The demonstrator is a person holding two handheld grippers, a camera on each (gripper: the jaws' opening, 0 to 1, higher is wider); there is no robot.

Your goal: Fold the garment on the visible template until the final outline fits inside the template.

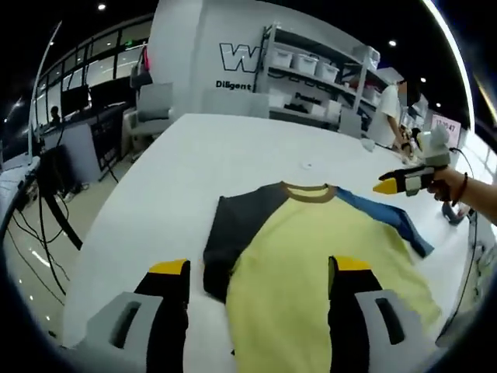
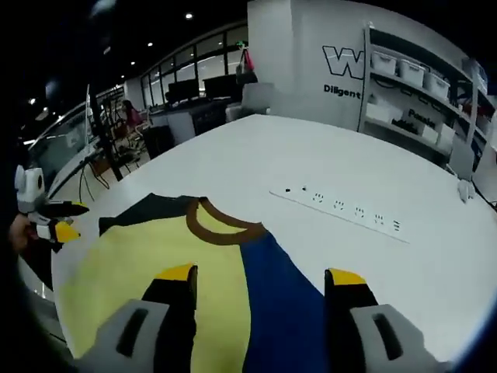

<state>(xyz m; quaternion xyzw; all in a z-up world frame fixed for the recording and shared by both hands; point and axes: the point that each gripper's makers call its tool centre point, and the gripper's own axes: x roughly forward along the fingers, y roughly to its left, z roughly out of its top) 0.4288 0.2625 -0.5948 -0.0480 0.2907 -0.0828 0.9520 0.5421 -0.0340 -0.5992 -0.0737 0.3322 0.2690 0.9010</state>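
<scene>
A yellow T-shirt (image 1: 311,256) lies flat and unfolded on the white table (image 1: 194,163), its brown collar (image 1: 308,192) toward the far side. It has a dark grey sleeve (image 1: 233,233) and a blue sleeve (image 1: 388,217). My left gripper (image 1: 260,268) hovers open over the shirt's near part, one jaw beyond the dark sleeve, the other above the yellow body. My right gripper (image 1: 400,184), held in a hand, hangs near the blue sleeve's shoulder. In the right gripper view, the right gripper (image 2: 262,276) is open over the blue sleeve (image 2: 272,303). The left gripper (image 2: 46,214) shows at the far left.
A white power strip (image 2: 342,208) lies on the table beyond the collar (image 2: 221,229). A small white disc (image 1: 307,164) sits past the shirt. Shelves with bins (image 1: 318,66) and a standing person (image 1: 388,109) are behind the table. Chairs (image 1: 155,109) and cables flank the left edge.
</scene>
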